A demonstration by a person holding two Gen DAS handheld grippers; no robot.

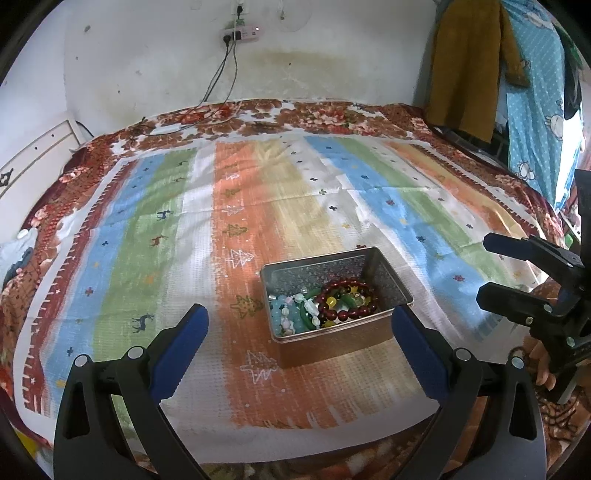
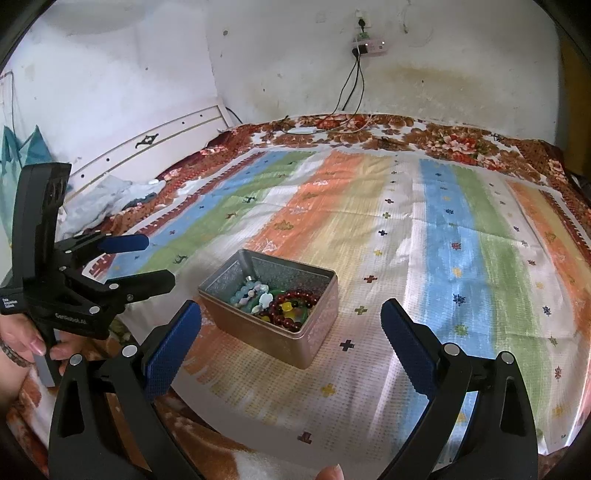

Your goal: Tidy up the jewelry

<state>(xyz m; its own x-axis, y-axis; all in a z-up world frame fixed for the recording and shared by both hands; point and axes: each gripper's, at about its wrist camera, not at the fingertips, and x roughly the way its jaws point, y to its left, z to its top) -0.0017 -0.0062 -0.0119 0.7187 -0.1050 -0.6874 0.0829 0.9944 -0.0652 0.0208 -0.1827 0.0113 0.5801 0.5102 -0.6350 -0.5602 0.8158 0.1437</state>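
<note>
An open rectangular metal tin [image 1: 384, 273] [image 2: 325, 295] stands on the striped cloth. It holds a dark red bead bracelet [image 1: 347, 314] [image 2: 295, 295], a pale blue bead bracelet [image 1: 280, 317] [image 2: 242, 291], a green bangle and yellow beads. My left gripper [image 1: 299, 325] is open and empty, just in front of the tin. My right gripper [image 2: 291, 317] is open and empty, also in front of the tin. Each gripper shows from the side in the other's view: the right one [image 1: 484, 269], the left one [image 2: 159, 258].
The striped cloth [image 1: 184, 240] [image 2: 443, 240] covers a bed with a floral blanket [image 1: 314, 114] beneath. A power strip [image 1: 242, 33] with cables hangs on the back wall. Clothes [image 1: 469, 62] hang at the right. Crumpled fabric [image 2: 110, 195] lies by the headboard.
</note>
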